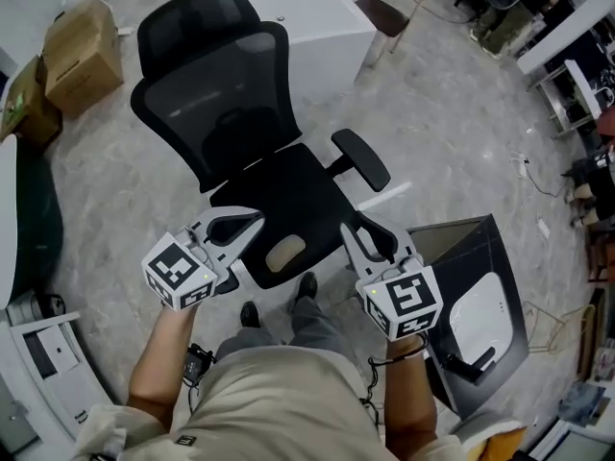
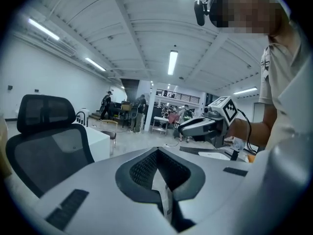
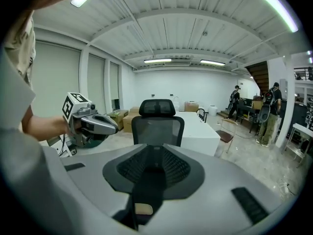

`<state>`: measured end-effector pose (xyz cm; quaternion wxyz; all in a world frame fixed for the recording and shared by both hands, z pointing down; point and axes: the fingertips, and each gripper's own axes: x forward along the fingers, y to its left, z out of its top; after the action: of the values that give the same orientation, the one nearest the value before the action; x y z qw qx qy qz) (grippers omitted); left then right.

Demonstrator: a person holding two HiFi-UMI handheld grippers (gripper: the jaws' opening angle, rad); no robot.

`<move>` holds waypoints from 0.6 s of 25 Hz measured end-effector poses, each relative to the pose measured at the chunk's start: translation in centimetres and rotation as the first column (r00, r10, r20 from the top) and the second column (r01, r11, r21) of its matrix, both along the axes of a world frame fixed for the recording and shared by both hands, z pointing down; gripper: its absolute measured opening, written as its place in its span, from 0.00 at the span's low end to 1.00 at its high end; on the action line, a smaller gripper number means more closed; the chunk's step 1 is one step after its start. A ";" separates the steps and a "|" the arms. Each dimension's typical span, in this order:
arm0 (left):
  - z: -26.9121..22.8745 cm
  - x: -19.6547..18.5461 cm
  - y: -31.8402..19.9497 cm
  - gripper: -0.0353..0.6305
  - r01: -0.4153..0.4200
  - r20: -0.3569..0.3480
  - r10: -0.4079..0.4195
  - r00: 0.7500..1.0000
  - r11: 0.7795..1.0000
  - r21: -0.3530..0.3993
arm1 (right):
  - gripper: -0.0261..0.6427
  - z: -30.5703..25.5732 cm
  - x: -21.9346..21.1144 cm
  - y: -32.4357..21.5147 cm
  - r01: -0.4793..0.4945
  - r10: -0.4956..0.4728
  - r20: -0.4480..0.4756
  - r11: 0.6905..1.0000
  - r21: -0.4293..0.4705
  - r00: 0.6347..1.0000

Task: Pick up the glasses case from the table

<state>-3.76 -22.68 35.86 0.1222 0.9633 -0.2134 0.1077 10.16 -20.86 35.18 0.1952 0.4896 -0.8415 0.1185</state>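
Observation:
A small beige glasses case [image 1: 285, 253] lies on the seat of a black office chair [image 1: 223, 94] right in front of me. In the right gripper view the case [image 3: 143, 209] shows low down in the gap between the jaws. My left gripper [image 1: 245, 225] hovers over the seat's left side, just left of the case, shut and empty. My right gripper [image 1: 369, 240] hovers over the seat's right edge near the armrest [image 1: 361, 158], open with nothing held. Each gripper view shows the other gripper: the right gripper [image 2: 200, 126] and the left gripper [image 3: 92, 123].
A white table [image 1: 307, 27] stands behind the chair, with cardboard boxes [image 1: 82, 54] at far left. A dark slanted panel [image 1: 504, 257] with a white object [image 1: 479, 315] is at my right. A wooden chair [image 1: 394, 8] and cluttered shelves lie beyond. People stand far off.

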 end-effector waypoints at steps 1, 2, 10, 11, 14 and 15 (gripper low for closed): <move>0.7 0.2 -0.3 0.07 0.008 0.006 -0.008 1.000 1.000 -0.014 | 0.18 0.5 0.1 -0.5 0.009 -0.009 0.002 1.000 -0.009 1.000; 1.5 0.4 -0.5 0.07 0.013 0.013 -0.013 1.000 1.000 -0.027 | 0.19 0.9 0.3 -0.9 0.016 -0.016 0.006 1.000 -0.017 1.000; 6.7 2.0 -2.1 0.08 0.024 0.057 -0.018 0.998 0.993 -0.114 | 0.20 4.7 1.7 -2.7 0.036 -0.035 0.022 0.996 -0.078 0.999; 7.4 2.2 -2.2 0.08 0.025 0.063 -0.017 0.998 0.992 -0.125 | 0.20 5.1 1.9 -2.9 0.035 -0.033 0.024 0.996 -0.083 0.999; 9.8 3.1 -2.5 0.08 0.023 0.087 -0.009 0.996 0.987 -0.160 | 0.20 6.7 2.8 -3.2 0.029 -0.026 0.031 0.994 -0.103 0.999; 10.7 3.4 -2.5 0.08 0.023 0.096 -0.006 0.995 0.985 -0.173 | 0.20 7.2 3.1 -3.2 0.027 -0.023 0.034 0.994 -0.110 0.999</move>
<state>-0.37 -25.15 46.57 0.1965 0.9411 -0.2156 0.1707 13.29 -24.08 42.42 0.2099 0.4653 -0.8428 0.1703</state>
